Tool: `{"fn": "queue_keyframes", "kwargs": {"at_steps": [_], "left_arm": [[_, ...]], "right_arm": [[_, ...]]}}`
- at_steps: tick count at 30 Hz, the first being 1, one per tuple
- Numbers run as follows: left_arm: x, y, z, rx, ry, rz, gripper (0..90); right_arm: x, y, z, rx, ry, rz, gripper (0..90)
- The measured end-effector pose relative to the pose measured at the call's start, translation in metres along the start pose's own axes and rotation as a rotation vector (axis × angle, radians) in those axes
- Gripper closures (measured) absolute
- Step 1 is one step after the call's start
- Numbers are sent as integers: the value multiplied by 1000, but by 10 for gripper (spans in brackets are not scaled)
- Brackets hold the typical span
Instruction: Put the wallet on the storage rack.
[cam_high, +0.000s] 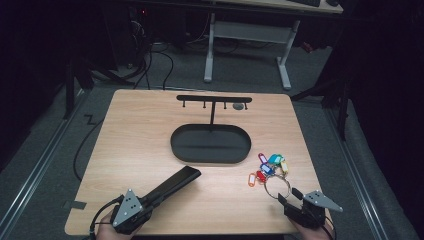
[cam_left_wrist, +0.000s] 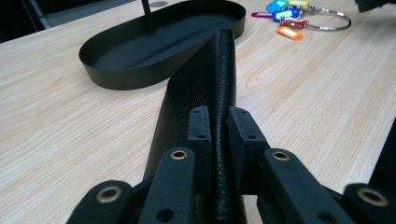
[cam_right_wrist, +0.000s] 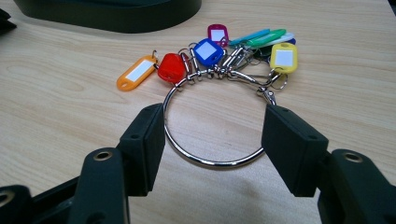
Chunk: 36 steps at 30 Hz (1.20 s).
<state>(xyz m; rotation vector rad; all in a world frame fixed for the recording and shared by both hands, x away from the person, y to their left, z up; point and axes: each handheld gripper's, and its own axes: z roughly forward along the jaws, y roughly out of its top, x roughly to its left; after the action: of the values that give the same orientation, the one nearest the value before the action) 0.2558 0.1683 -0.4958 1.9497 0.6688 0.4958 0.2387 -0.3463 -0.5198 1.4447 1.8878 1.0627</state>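
The left gripper (cam_left_wrist: 218, 128) was clamped on a long black textured-leather case (cam_left_wrist: 205, 88), its far end near the black oval metal tray (cam_left_wrist: 116, 77). The right gripper (cam_right_wrist: 212, 135) stood apart around the large steel key ring (cam_right_wrist: 212, 161) with coloured tags, resting on the surface (cam_right_wrist: 70, 112). Judged next: close on the ring.

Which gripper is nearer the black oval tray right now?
Left. The left gripper grips a long black case whose far end almost reaches the tray. The right gripper sits farther off, fingers around the key ring.
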Motion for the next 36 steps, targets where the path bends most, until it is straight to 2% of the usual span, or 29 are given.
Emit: {"fn": "queue_keyframes", "kwargs": {"at_steps": [2, 3, 9, 10, 11, 13, 18, 21, 23, 25, 26, 31, 34, 36], "left_arm": [[4, 0, -2, -12, -8, -32, 803], [4, 0, -2, -12, -8, -32, 804], [17, 2, -3, -49, -15, -100, 805], [22, 1, -4, -59, -17, -124, 805], [22, 1, -4, -59, -17, -124, 804], [26, 1, -5, -70, -22, -151, 804], [35, 0, -1, -80, -13, -162, 802], [44, 3, 0, -93, -33, -220, 805], [44, 4, 0, -90, -35, -226, 809], [43, 4, -1, -95, -60, -242, 811], [39, 5, -3, -109, -87, -248, 811], [28, 6, -1, -134, -113, -256, 811], [26, 6, 2, -128, -109, -245, 811], [29, 5, 3, -129, -97, -253, 810]], "right_arm": [[0, 2, 3, -1, 1, 0, 399], [0, 2, 3, -1, 1, 0, 399], [4, 1, 3, 5, 9, -23, 399], [3, 1, 2, 3, 5, -15, 399], [3, 1, 2, 3, 5, -15, 399], [1, 1, 1, -4, 4, -6, 399], [2, 2, 2, -2, 8, -12, 399], [1, 1, 2, -1, 10, -18, 399], [-1, 2, 1, -5, 6, -9, 399], [-1, 2, 1, -7, 6, -4, 399], [-1, 3, 2, -9, 8, 2, 399], [1, 3, 4, -3, 17, -9, 399], [1, 3, 5, -4, 20, -4, 399], [1, 3, 4, -7, 20, -2, 398]]}}
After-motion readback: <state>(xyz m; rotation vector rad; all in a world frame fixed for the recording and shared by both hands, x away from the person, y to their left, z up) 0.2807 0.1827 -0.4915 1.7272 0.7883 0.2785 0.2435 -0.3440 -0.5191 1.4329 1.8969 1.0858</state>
